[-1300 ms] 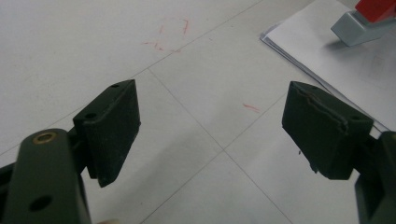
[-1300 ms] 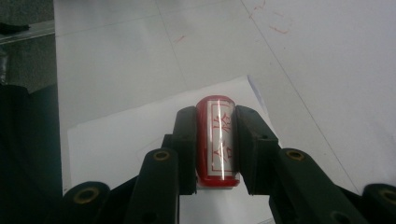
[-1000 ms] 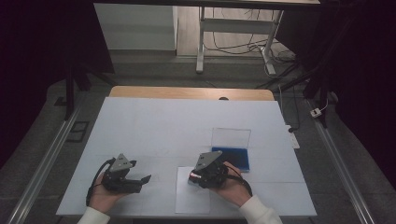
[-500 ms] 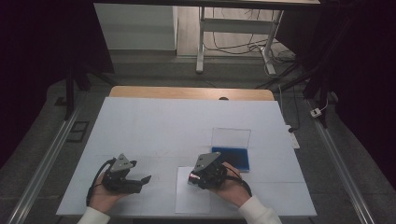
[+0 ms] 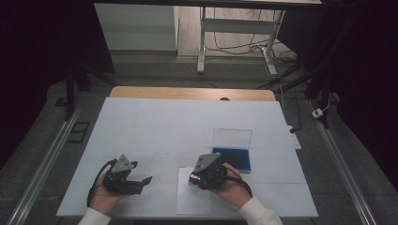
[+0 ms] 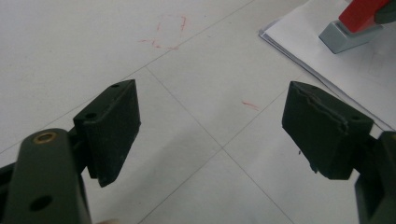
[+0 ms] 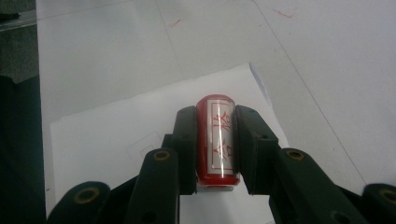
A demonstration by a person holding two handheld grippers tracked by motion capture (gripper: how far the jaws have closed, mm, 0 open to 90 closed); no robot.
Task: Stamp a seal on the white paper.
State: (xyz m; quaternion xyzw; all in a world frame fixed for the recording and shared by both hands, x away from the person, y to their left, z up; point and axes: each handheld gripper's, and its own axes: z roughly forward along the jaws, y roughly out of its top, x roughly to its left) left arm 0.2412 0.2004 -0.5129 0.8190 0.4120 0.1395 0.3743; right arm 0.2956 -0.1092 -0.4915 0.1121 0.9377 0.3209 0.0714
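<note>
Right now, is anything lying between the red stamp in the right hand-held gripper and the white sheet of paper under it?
Nothing visible does. The right hand-held gripper is shut on the red cylindrical stamp, which sits directly over the white paper sheet; whether its base touches the paper cannot be told.

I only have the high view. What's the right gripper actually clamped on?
Observer: A red stamp with a label of red characters, pinched between the right gripper jaws.
Operator: Is it over the paper?
Observer: Yes, its grey base stands on the white sheet.
Operator: And the left gripper?
Observer: The left gripper is open, nothing between the jaws, bare table beneath with faint red marks.
</note>
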